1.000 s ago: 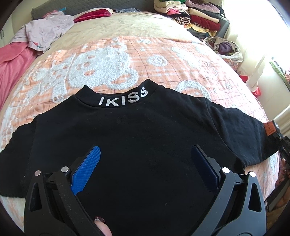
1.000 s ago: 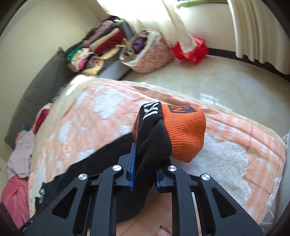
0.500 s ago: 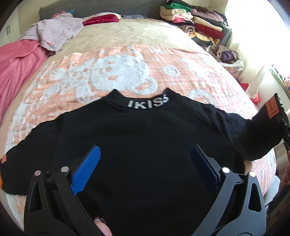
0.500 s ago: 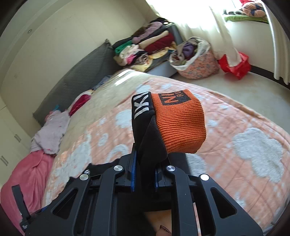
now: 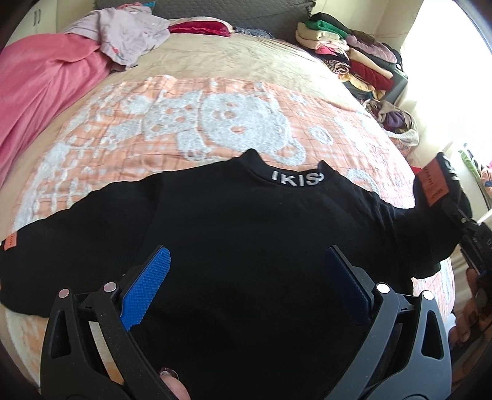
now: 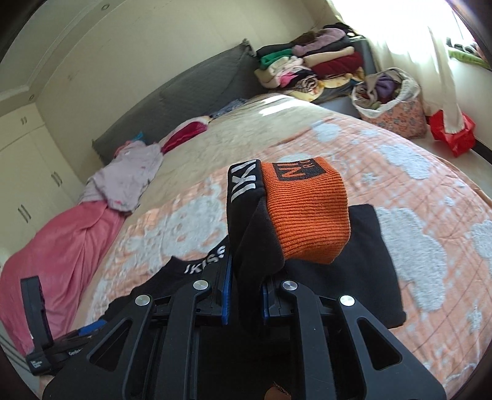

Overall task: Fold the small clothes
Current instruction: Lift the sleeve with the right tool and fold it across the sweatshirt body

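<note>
A black sweatshirt (image 5: 246, 215) with a white "IKISS" collar lies spread flat on the orange and white blanket (image 5: 190, 123). My left gripper (image 5: 246, 250) hovers open over the shirt's lower body, nothing between its blue pads. My right gripper (image 6: 246, 277) is shut on the shirt's right sleeve, whose orange ribbed cuff (image 6: 307, 215) stands up above the jaws, lifted off the bed. In the left wrist view that raised sleeve (image 5: 436, 184) and the right gripper (image 5: 455, 209) show at the right edge. The left sleeve (image 5: 37, 246) lies flat with an orange patch.
A pink cover (image 5: 40, 83) and a lilac garment (image 5: 123, 27) lie at the bed's far left. Folded clothes (image 5: 347, 52) are stacked beyond the bed's far right corner. A basket of clothes (image 6: 390, 98) and a red bag (image 6: 452, 132) stand on the floor there.
My right gripper has risen with the sleeve and swung in over the bed toward the shirt's body. The left gripper has shifted left, bringing the left sleeve's end into view.
</note>
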{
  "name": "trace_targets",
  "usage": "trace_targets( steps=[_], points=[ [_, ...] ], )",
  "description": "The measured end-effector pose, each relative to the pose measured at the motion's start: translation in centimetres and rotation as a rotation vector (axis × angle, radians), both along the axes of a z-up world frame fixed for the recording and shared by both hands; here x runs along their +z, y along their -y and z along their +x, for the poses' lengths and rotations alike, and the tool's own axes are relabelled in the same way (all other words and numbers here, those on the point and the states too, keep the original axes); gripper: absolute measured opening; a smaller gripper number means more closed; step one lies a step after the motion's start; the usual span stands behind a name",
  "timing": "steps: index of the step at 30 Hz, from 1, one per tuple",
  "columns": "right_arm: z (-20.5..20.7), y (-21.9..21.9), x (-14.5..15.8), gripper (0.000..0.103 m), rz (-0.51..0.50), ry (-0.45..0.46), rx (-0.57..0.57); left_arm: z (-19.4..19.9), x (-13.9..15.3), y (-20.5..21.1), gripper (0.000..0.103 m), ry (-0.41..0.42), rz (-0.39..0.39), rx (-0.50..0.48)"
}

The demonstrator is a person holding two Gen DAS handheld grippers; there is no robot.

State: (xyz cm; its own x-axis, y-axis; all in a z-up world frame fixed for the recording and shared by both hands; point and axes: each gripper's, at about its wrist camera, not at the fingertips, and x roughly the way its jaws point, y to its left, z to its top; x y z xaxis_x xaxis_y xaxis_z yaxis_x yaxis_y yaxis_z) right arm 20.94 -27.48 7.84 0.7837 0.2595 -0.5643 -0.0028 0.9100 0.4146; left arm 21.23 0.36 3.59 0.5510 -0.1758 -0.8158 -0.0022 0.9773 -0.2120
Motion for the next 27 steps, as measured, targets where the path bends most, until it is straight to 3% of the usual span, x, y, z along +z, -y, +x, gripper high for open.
trace_targets(
  steps=[15,21,27],
  points=[
    [2.4,-11.6,-4.2,0.018,-0.117,-0.093,0.181,-2.0,-0.7,-7.3,0.094,-0.012,-0.116,0.108],
    [1.2,-14.1,-4.5,0.043,-0.097,-0.066,0.298,-2.7,-1.4,-9.3,0.094,-0.032,-0.159,0.128],
    [-0.8,-14.3,-3.6,0.049,-0.104,-0.021,0.355,-3.1,-2.4,-10.1,0.094,-0.055,-0.205,0.142]
  ],
)
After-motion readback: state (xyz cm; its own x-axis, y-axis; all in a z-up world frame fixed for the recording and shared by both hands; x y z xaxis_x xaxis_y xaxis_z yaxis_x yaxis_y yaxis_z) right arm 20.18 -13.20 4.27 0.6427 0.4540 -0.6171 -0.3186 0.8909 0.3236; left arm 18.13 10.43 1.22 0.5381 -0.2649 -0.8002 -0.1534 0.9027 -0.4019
